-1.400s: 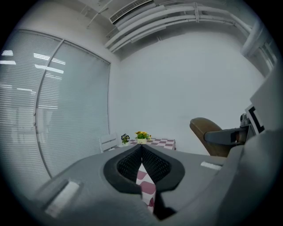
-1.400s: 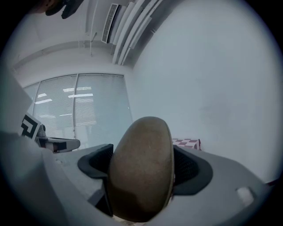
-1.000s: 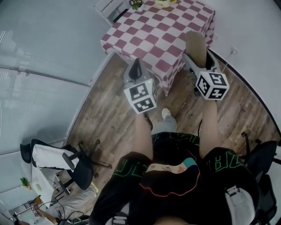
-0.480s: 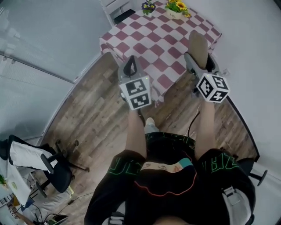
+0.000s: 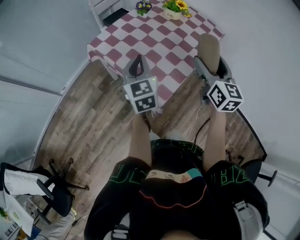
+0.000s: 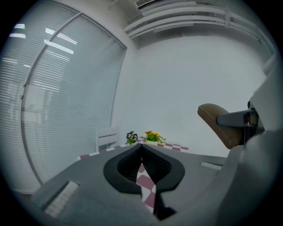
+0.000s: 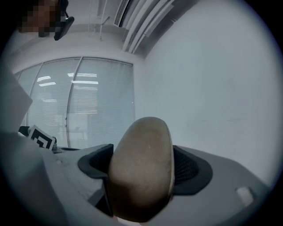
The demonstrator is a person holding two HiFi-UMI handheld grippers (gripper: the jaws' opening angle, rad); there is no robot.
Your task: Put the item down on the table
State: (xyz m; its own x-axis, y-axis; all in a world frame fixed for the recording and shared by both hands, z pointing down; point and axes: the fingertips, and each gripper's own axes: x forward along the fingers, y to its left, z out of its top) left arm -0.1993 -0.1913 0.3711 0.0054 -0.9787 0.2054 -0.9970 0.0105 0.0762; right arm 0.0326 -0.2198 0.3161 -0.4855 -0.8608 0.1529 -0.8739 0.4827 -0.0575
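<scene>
A brown, smooth, oblong item point(image 5: 209, 48) stands up out of my right gripper point(image 5: 209, 64), which is shut on it; in the right gripper view the item point(image 7: 141, 172) fills the space between the two dark pads point(image 7: 188, 170). It hangs over the right edge of the table point(image 5: 154, 40), which has a red-and-white checked cloth. My left gripper point(image 5: 136, 64) is held over the table's near edge. Its jaws point(image 6: 141, 152) are closed together with nothing between them. The item point(image 6: 219, 123) also shows at the right of the left gripper view.
Two flower pots, a yellow one point(image 5: 174, 6) and a purple one point(image 5: 142, 6), stand at the table's far end. A white bench point(image 5: 101, 7) is behind it. A white wall runs along the right. An office chair point(image 5: 47, 192) stands at the lower left on the wooden floor.
The person has stepped closer to the table, which now lies further left and nearer in view. Both grippers keep their pose; the right one still grips the brown item.
</scene>
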